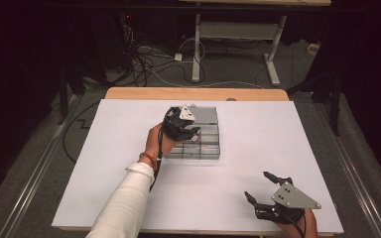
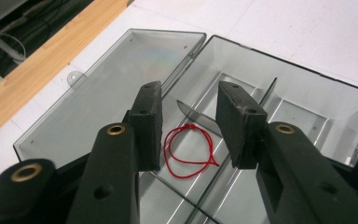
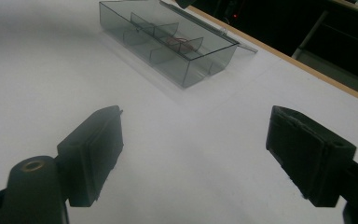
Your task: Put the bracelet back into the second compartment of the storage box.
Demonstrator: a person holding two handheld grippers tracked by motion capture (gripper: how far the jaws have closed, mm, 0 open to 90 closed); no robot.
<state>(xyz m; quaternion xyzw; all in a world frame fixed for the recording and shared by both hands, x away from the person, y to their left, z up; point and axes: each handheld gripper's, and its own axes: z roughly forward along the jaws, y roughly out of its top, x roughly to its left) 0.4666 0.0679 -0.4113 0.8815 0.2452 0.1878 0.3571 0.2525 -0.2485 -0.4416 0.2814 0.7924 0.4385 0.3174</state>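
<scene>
A person in a white sleeve works at a white surface with a claw in each hand. The left claw hangs over a clear, smoke-tinted compartment box near the far middle of the surface, its jaws parted by a moderate gap and gripping nothing. Directly below that gap — framed between the two black pads in the left gripper view — a loop of red string lies on the floor of one compartment, beside a curved divider; whether the pads touch the box cannot be told. The box's hinged lid lies folded flat on the surface alongside the tray, toward the wooden edge. In the high view the left hand grips its claw over the box's near-left compartments. The right claw sits well apart at the near right corner — jaws spread wide and empty, low over the bare white sheet, aimed toward the box, where a touch of red shows through the wall. Cables trail across the floor beyond.
</scene>
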